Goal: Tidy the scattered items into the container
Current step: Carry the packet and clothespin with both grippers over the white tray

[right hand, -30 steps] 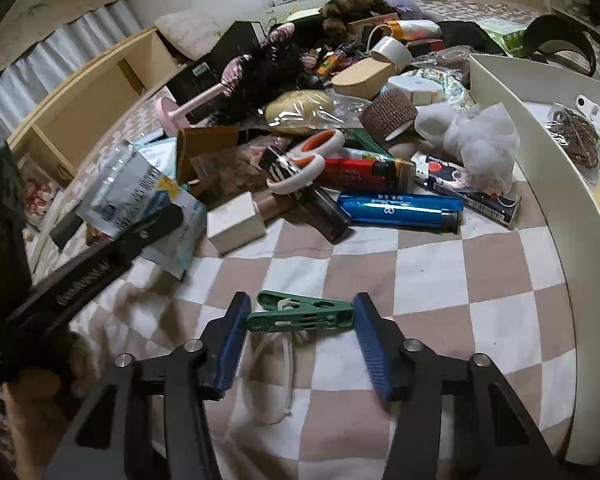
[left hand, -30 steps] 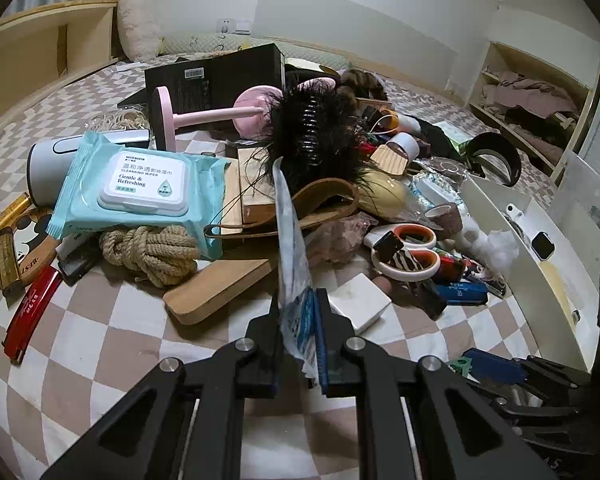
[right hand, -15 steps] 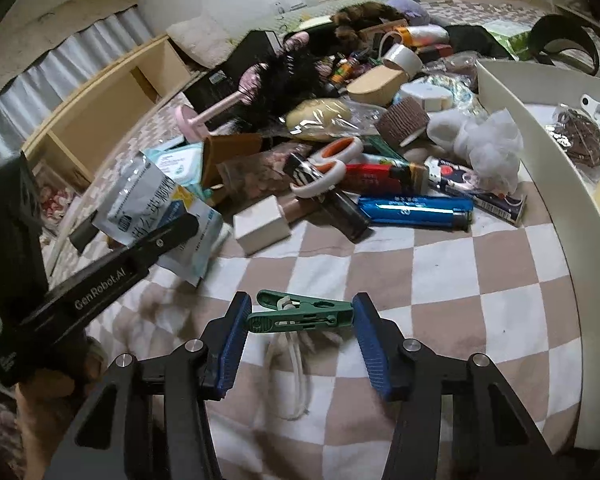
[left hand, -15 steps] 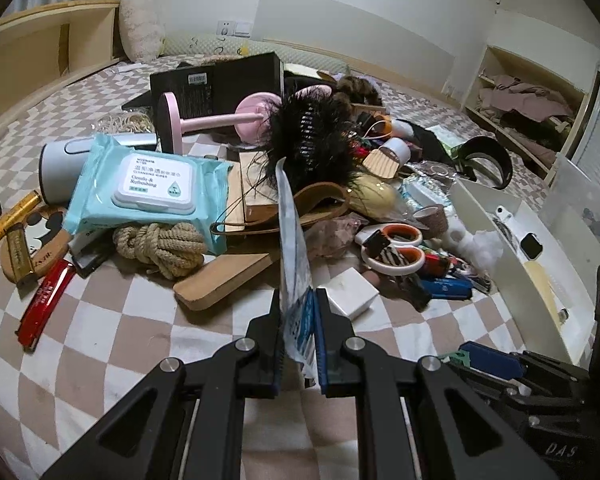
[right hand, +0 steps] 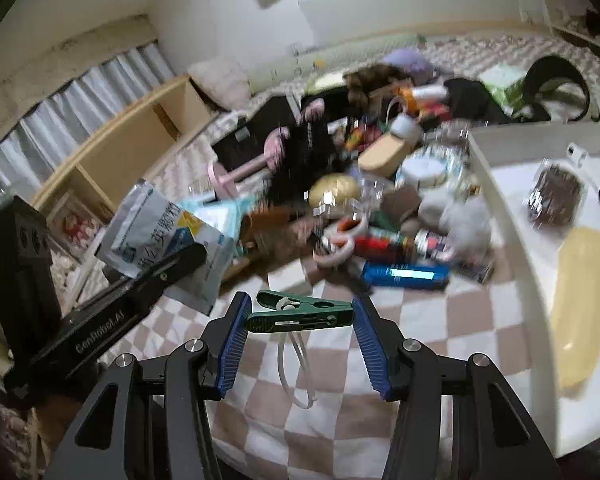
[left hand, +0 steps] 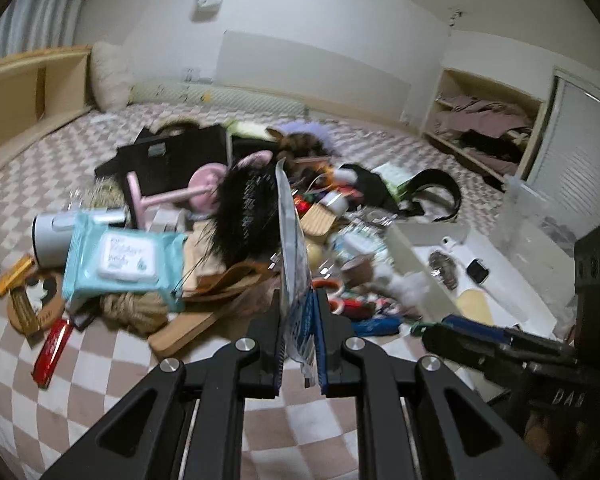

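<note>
Both grippers tilt downward over the checkered bed [right hand: 440,320] and sit higher above it than a second ago. The left gripper [left hand: 298,336] pinches a flat plastic packet [left hand: 290,240] edge-on; the right gripper [right hand: 300,314] clamps a green clothespin [right hand: 300,312] lengthwise, its white loop dangling. Beyond, the white container [right hand: 496,184] holds a yellow piece [right hand: 576,300], a brown bundle [right hand: 556,196] and a smartwatch [left hand: 477,270], beside the clutter pile [left hand: 236,216].

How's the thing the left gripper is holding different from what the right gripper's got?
The left gripper pinches a flat, floppy printed packet; the right gripper holds a rigid green clothespin. The packet stands on edge, rising well past the fingers; the clothespin lies crosswise, spanning the gap. The left jaws are nearly closed on the thin packet; the right jaws stand wider around the clothespin. Both are lifted clear of the checkered cover.
</note>
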Demonstrator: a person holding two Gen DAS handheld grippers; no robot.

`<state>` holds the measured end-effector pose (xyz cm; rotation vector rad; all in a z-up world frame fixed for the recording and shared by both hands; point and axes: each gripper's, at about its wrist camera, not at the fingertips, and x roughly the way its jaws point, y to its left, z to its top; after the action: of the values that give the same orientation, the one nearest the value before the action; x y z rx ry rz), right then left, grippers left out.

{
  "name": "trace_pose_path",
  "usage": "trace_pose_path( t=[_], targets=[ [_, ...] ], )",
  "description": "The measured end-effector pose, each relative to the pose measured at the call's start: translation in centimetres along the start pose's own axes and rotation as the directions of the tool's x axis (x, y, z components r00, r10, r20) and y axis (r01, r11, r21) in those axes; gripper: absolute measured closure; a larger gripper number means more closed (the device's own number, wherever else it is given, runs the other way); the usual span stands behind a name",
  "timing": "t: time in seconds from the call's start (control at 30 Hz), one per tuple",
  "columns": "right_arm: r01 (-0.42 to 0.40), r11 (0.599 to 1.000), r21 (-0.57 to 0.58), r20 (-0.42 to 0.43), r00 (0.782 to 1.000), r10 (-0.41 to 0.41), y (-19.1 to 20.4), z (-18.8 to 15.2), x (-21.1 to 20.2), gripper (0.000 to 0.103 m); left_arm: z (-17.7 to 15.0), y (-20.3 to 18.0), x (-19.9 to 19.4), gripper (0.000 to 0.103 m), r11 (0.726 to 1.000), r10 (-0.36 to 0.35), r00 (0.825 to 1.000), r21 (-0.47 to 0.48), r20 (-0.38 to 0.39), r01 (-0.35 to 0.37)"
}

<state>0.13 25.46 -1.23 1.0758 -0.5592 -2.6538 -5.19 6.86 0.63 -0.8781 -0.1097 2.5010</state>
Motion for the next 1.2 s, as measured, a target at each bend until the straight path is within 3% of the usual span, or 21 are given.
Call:
trace_pose_path(
  t=[0.33, 0.63, 0.9, 1.2],
  targets=[
    [0.045, 0.999, -0.008, 0.180, 0.983, -0.042, -1.7, 3.9, -7.5, 0.050, 2.6, -4.5, -2.3, 0.090, 0.996, -0.080, 0.994, 0.043, 0.069, 0.077],
    [0.126, 0.990, 0.059, 0.328, 0.934, -0.139, -6.1, 5.4, -14.9, 0.050, 3.9, -9.6, -2.3, 0.090, 0.980, -0.188, 0.980, 0.083, 0.066, 0.182],
    [0.212, 0.956, 0.205, 0.303, 0.915, -0.268, -13.4, 3.8, -16.8, 0.050, 3.8, -15.2, -0.4, 0.090, 0.954, -0.267, 0.964, 0.145, 0.015, 0.262],
    [0.261, 0.913, 0.314, 0.220, 0.915, -0.337, -19.8, 1.1, -16.1, 0.050, 2.6, -20.9, 2.9, 0.090, 0.919, -0.337, 0.939, 0.195, -0.067, 0.343]
  ],
)
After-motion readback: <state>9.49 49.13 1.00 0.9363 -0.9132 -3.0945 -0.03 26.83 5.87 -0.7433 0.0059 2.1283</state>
